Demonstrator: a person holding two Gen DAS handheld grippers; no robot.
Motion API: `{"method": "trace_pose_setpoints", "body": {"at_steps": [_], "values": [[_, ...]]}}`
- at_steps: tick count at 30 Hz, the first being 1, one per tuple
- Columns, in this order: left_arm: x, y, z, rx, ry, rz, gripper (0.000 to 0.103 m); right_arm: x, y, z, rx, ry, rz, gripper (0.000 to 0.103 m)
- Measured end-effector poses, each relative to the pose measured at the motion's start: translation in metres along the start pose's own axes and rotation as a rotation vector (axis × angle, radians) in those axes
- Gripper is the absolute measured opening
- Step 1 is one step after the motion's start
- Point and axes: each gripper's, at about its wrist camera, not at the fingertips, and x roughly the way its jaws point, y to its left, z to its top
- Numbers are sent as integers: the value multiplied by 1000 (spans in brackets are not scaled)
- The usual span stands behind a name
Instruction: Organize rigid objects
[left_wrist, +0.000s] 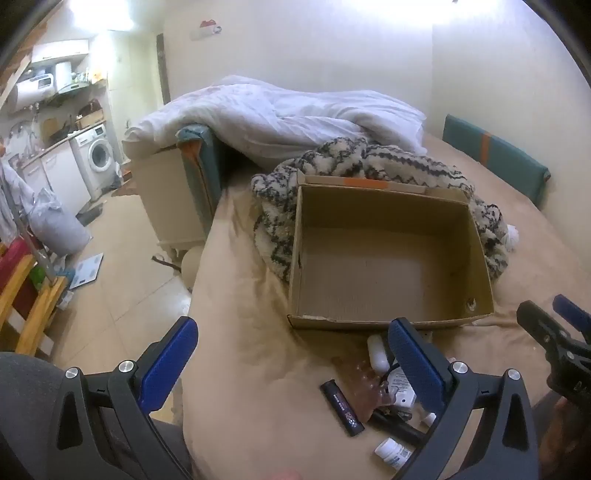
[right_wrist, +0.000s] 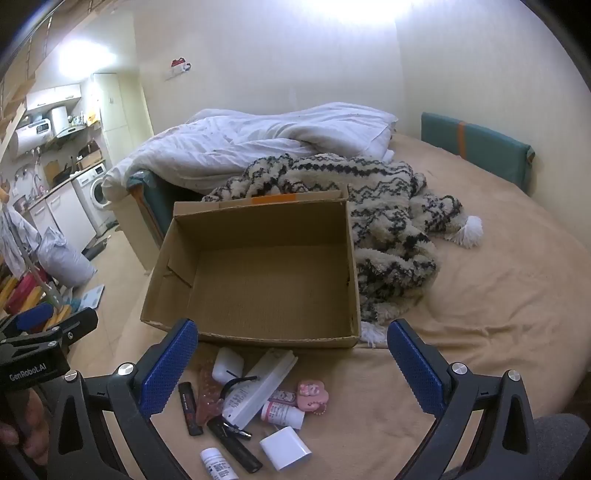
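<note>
Cardboard box (right_wrist: 266, 273): open-topped, nothing inside, standing on the tan bed sheet (right_wrist: 480, 314), its far flap bearing an orange strip. Far and right of it lies a cream-and-black patterned blanket (right_wrist: 388, 236), touching the box's right wall; beyond that, a rumpled white duvet (right_wrist: 266, 136).

Loose items, grouped on the sheet just near of the box's front wall:
- white rounded case (right_wrist: 227, 363), nearest the box;
- long white flat package (right_wrist: 264, 386), lying aslant, one end close to the box;
- black lighter-shaped stick with red print (right_wrist: 190, 408), at the left of the group;
- translucent pink glittery piece (right_wrist: 207, 400), beside the stick;
- pink figurine charm (right_wrist: 313, 396), at the right of the group;
- small bottle with pink label (right_wrist: 282, 413), on its side, touching the charm's near edge;
- white square adapter block (right_wrist: 285, 448), near of the bottle;
- black slim tube (right_wrist: 234, 445), lying diagonally;
- small white bottle with blue print (right_wrist: 218, 463), nearest the camera, partly cut off.

Right gripper (right_wrist: 291, 363): blue-padded fingers spread wide, holding nothing, hovering above the group with most items framed between the fingers.

Left gripper (left_wrist: 293, 363): fingers likewise spread wide and empty, to the left of the group; its right finger covers part of the items in the left wrist view.

Background, far left: washing machine (right_wrist: 96, 190) under a kitchen counter.
</note>
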Motion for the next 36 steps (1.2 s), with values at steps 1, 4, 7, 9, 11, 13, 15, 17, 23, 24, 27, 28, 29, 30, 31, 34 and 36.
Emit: {"method": "trace_pose_setpoints", "body": {"at_steps": [1,4,7,9,11,13,15,17,23,24,27,28,29,30,31,34,36], "values": [[1,2,0,-7,7,-2,103,0,0,0,0,3,0,103],[4,1,3,9,7,15,103,1,-1,0,3,2,2,103],[2,1,4,16,5,13,103,1,-1,0,1,2,0,103],[1,2,1,14,4,9,103,1,1,0,-4,1,-2,103],[4,-1,-2,9,11,7,103,0,3,-1,-9,-1,-4,103],[4,-1,-2,9,14,3,103,0,6,-2,-12,-3,-5,103],[5,-1,-2,13,16,3,103,1,-1,0,3,3,2,103],[5,-2,-2,17,15,4,103,0,-1,0,3,3,2,103],[6,-3,-4,10,17,7,103,-1,2,0,1,4,1,103],[6,-3,-4,9,18,7,103,-1,3,0,1,5,0,103],[7,-4,-4,11,20,7,103,1,0,1,-1,5,-1,103],[6,-4,-4,15,17,8,103,1,0,1,-1,5,-1,103],[5,-5,-5,20,13,11,103,-4,-2,3,-1,3,-1,103],[5,-5,-4,23,12,12,103,-4,-2,2,0,1,-1,103],[5,-5,-5,26,12,13,103,-2,-2,0,1,-1,-2,103],[6,-6,-6,30,15,19,103,1,-3,2,6,-4,-3,103],[6,-6,-6,29,16,20,103,-1,-3,2,4,-3,-9,103]]}}
